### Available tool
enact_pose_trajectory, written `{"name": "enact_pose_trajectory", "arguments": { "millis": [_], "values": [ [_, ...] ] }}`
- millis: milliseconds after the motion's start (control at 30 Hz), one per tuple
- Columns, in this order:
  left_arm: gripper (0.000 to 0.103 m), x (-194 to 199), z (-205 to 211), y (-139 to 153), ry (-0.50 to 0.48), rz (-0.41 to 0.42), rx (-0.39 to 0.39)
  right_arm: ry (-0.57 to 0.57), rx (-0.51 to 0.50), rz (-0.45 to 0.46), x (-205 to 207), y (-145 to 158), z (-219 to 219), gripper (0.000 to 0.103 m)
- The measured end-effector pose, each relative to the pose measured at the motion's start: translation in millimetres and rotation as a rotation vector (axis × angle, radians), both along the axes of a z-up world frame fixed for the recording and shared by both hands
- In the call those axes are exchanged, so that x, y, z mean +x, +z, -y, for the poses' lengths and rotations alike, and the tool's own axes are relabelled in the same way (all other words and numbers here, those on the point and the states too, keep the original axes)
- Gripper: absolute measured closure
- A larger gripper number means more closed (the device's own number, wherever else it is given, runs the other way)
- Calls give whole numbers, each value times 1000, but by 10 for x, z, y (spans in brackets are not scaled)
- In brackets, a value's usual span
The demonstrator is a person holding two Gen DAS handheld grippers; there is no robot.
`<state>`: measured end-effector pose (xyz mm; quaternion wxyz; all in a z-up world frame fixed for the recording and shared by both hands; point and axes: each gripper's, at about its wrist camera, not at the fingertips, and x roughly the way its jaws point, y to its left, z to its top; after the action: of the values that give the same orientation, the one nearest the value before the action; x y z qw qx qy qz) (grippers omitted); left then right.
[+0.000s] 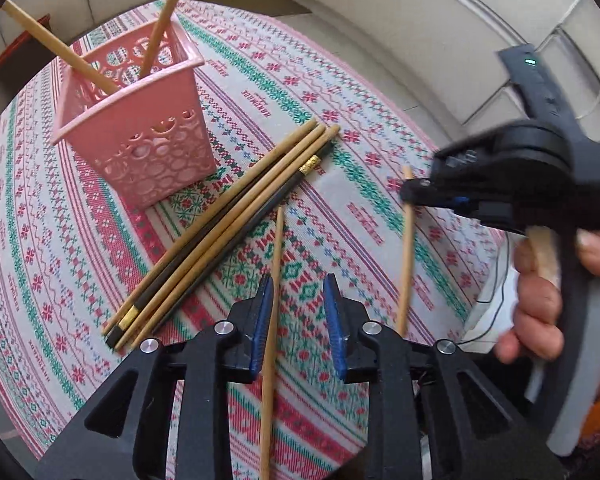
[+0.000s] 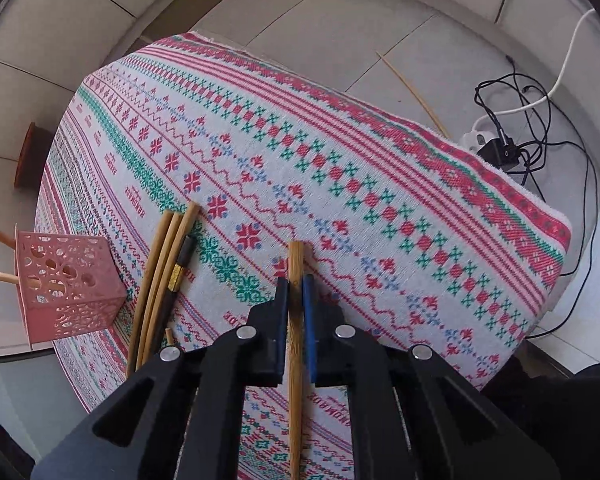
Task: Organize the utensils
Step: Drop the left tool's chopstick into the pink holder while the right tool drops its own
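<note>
A pink perforated basket (image 1: 140, 128) stands on the patterned tablecloth with two bamboo chopsticks (image 1: 168, 16) leaning in it; it also shows in the right wrist view (image 2: 66, 284). A bundle of bamboo and black chopsticks (image 1: 220, 228) lies beside it, and shows too in the right wrist view (image 2: 160, 276). My left gripper (image 1: 298, 320) is open, with a loose bamboo chopstick (image 1: 274, 280) lying against its left finger. My right gripper (image 2: 296, 296) is shut on a bamboo chopstick (image 2: 295, 344); in the left wrist view this gripper (image 1: 414, 192) holds that chopstick (image 1: 406, 252) near its top.
The tablecloth (image 2: 340, 184) covers a small table whose edges drop to a tiled floor. A power strip with black cables (image 2: 500, 148) lies on the floor at the right. A thin stick (image 2: 412, 88) lies on the floor. A brown object (image 2: 32, 152) sits far left.
</note>
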<state>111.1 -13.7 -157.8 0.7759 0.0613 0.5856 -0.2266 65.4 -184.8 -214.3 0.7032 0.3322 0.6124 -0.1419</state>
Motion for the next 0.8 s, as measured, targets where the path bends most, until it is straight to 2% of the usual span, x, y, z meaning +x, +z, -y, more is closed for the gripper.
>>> {"name": "enact_pose_trajectory", "arguments": {
  "millis": [100, 200, 233, 267, 300, 333, 400, 467, 567, 733, 800],
  "values": [
    [77, 136, 98, -117, 24, -25, 27, 44, 15, -9, 29, -71, 83, 95],
    [77, 196, 195, -332, 35, -72, 109, 111, -15, -15, 90, -30, -58, 92],
    [78, 175, 228, -324, 22, -50, 125, 130, -30, -11, 97, -21, -73, 93],
    [83, 176, 233, -327, 26, -45, 133, 136, -40, -6, 80, -9, -92, 94],
    [87, 181, 216, -330, 37, -40, 134, 145, -45, 4, 70, -5, -100, 94],
    [97, 185, 195, -332, 49, -40, 123, 152, -48, 12, 57, 5, -110, 95],
    [98, 167, 116, -324, 72, -39, 86, 145, -25, 45, 18, 5, -75, 95],
    [99, 95, 60, -248, 74, -4, 65, 146, 14, 82, -23, 23, -59, 95],
    [99, -84, -48, 51, 75, 88, 23, 211, -45, 190, -93, 337, -165, 95],
    [99, -507, -378, 813, 124, 289, -131, 337, -178, 409, -329, 1047, -458, 95],
    [99, -744, -499, 1085, 158, 369, -189, 369, -191, 486, -439, 1317, -534, 95]
  ]
}}
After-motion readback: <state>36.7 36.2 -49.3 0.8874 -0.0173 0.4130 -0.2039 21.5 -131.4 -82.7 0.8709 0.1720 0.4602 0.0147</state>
